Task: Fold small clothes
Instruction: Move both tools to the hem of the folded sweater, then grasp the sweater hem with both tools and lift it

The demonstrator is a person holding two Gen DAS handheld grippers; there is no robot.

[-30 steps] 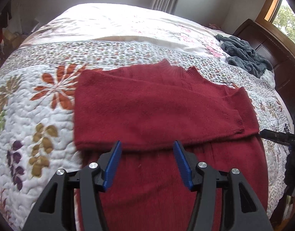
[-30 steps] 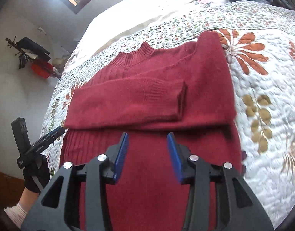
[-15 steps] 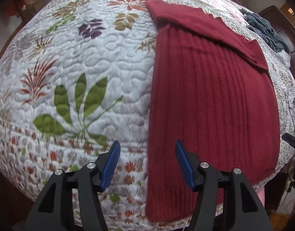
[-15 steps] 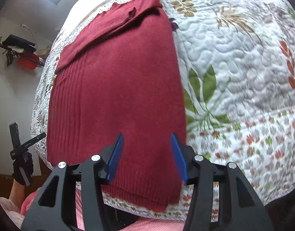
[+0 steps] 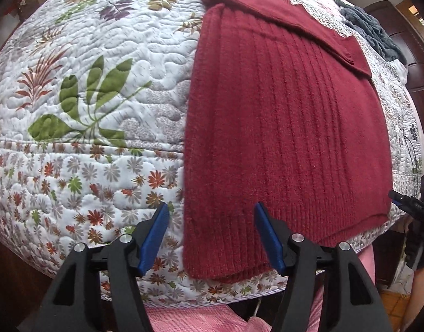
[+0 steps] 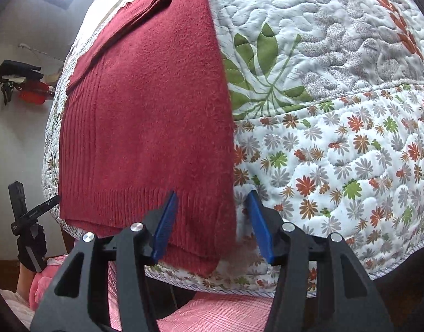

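Note:
A dark red knit sweater [image 5: 283, 127] lies flat on the floral quilt, sleeves folded across its chest at the far end, ribbed hem hanging over the near bed edge. My left gripper [image 5: 210, 221] is open, and the hem's left corner sits between its blue pads [image 5: 153, 235] without being pinched. In the right wrist view the same sweater [image 6: 145, 116] fills the left half. My right gripper [image 6: 212, 213] is open around the hem's right corner, with its blue pads [image 6: 260, 227] apart from the cloth.
The quilt [image 5: 82, 110] covers the bed and drops off at the near edge. A grey garment [image 5: 369, 33] lies at the far right by the dark wooden headboard [image 5: 405, 36]. Pink checked fabric [image 6: 217, 315] shows below the bed edge. The other gripper, held by a gloved hand [image 6: 32, 238], appears at the left.
Both grippers have pulled back from the folded sleeves to the near bed edge and dropped low. Each now straddles a corner of the hem. Both stayed open.

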